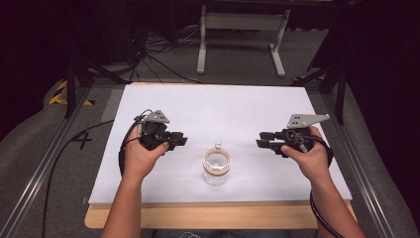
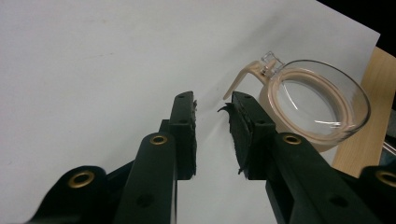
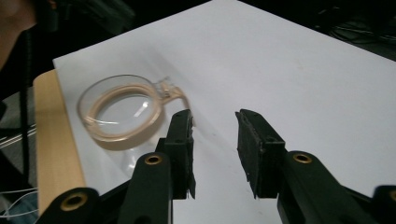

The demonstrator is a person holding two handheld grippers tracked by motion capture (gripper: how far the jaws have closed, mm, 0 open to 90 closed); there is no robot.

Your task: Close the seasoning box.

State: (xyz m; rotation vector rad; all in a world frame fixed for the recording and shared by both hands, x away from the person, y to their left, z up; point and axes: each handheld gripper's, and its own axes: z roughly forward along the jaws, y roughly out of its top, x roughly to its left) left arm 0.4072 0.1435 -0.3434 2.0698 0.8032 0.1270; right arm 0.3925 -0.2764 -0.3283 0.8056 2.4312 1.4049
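A clear glass jar (image 1: 216, 167) with a tan ring at its mouth and a small clasp stands on the white board (image 1: 218, 109), near its front middle. My left gripper (image 1: 181, 141) hovers to the jar's left, jaws open with nothing between them. My right gripper (image 1: 261, 139) hovers to the jar's right, also open and empty. In the left gripper view the jar (image 2: 317, 105) sits just beyond the right jaw of my left gripper (image 2: 212, 109). In the right gripper view the jar (image 3: 122, 112) lies past the left jaw of my right gripper (image 3: 215, 121).
The white board rests on a wooden table (image 1: 208, 217) whose edge shows at the front. Metal rails (image 1: 44, 158) run along both sides. A white stand (image 1: 242, 34) and cables (image 1: 153, 54) are on the floor behind.
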